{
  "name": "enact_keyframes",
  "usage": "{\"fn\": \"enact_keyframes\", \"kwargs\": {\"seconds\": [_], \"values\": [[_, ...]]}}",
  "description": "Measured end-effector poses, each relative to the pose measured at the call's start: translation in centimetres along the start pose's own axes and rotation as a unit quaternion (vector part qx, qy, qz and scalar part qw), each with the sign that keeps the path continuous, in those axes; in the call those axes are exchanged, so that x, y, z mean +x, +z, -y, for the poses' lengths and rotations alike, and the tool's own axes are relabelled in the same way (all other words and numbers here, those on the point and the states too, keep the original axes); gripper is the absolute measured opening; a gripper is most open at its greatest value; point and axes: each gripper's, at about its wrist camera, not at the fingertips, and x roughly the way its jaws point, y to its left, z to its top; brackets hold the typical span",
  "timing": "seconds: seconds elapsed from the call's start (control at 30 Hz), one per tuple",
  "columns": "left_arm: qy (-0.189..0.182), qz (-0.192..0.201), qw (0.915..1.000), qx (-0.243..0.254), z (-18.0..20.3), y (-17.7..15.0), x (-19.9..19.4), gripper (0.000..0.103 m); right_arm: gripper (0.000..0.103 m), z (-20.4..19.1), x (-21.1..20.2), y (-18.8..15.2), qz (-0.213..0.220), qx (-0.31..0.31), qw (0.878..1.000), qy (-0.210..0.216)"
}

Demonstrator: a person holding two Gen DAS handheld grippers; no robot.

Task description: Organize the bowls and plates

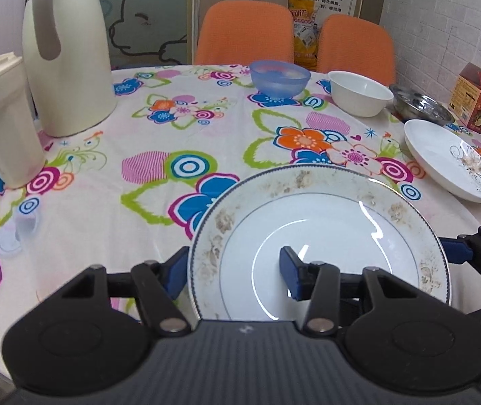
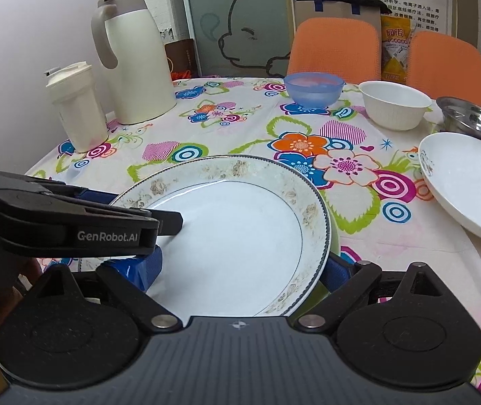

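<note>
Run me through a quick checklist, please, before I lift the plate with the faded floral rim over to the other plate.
1. Left tongs straddle the rim of the white ceramic plate with a faded floral rim: ok.
2. Right tongs straddle its opposite edge: ok.
3. Tongs closed firmly on the rim: not ok, both stand open.
4. Plate resting flat on the flowered tablecloth: cannot tell.
5. Way across to the white plate with a black scroll pattern: ok, only cloth between.
6. That plate holds nothing: ok.
</note>
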Motion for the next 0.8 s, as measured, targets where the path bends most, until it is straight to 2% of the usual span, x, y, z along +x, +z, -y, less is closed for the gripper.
{"fn": "enact_keyframes", "kwargs": {"seconds": [0.03,0.07,0.1,0.27,0.37,0.57,0.8], "values": [[0.001,0.006,1.0,0.003,0.2,0.0,-0.2,0.053,0.082,-0.1,0.0,0.0,0.001,-0.002,1.0,-0.003],[0.005,0.013,0.9999,0.005,0.2,0.1,-0.4,0.062,0.083,-0.1,-0.2,0.0,0.002,-0.003,1.0,-0.006],[0.007,0.02,0.9998,0.007,0.3,0.2,-0.6,0.067,0.083,-0.1,-0.4,0.0,0.007,-0.002,1.0,-0.01],[0.017,0.034,0.9993,-0.006,-0.4,0.8,-1.4,0.068,0.084,0.1,-2.1,0.4,0.055,-0.017,0.997,-0.044],[0.015,0.032,0.9993,-0.014,-0.6,1.0,-1.5,0.068,0.084,1.1,-2.9,0.9,0.07,0.001,0.997,-0.036],[-0.008,0.025,0.9996,-0.005,0.7,1.6,-1.5,0.07,0.084,4.8,-4.0,0.1,0.069,0.049,0.995,-0.048],[-0.075,0.005,0.9972,0.006,4.5,4.7,0.3,0.074,0.084,12.2,-7.0,-0.5,0.095,0.121,0.981,-0.121]]}}
